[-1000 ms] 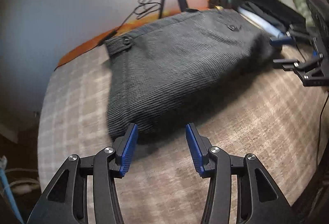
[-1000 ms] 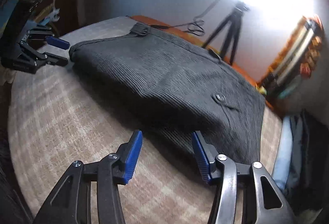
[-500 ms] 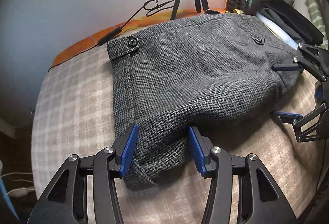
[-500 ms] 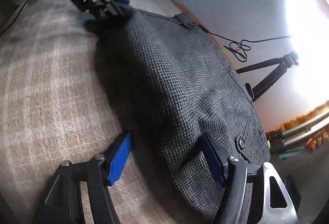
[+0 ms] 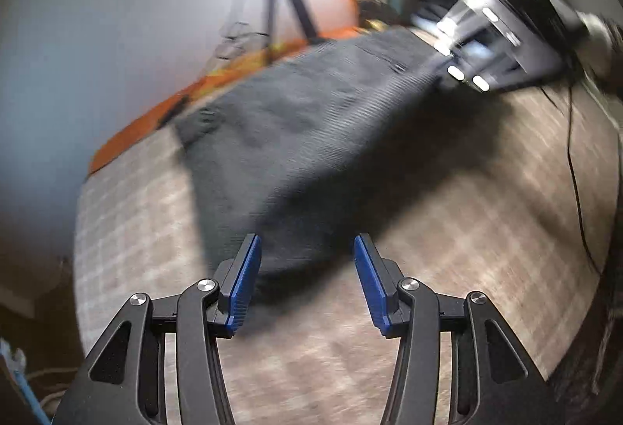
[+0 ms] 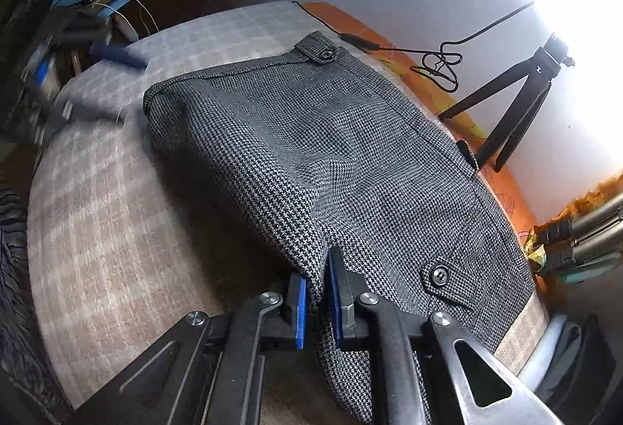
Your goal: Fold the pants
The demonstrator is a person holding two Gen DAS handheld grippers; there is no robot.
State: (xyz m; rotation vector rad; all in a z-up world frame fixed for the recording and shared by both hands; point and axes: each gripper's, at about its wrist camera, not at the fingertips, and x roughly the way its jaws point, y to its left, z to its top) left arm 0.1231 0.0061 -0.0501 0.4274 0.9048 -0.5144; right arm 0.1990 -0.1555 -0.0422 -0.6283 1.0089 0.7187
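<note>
The grey houndstooth pants (image 6: 342, 160) lie folded on a beige checked surface (image 6: 109, 214), waistband toward the wall. My right gripper (image 6: 317, 292) is shut on a pinched fold of the pants at their near edge. In the blurred left wrist view the pants (image 5: 303, 136) lie ahead. My left gripper (image 5: 305, 269) is open and empty, its blue pads just at the cloth's near corner. It also shows blurred in the right wrist view (image 6: 89, 82), at the far left corner of the pants.
A black tripod (image 6: 518, 105) and a black cable (image 6: 436, 62) stand by the white wall beyond an orange edge (image 6: 459, 113). Folded dark clothes (image 6: 576, 358) lie at the right. A cable (image 5: 576, 183) runs along the right side.
My right gripper has closed on the near edge of the pants. My left gripper has pulled back from the cloth and stays open; its view is now blurred by motion.
</note>
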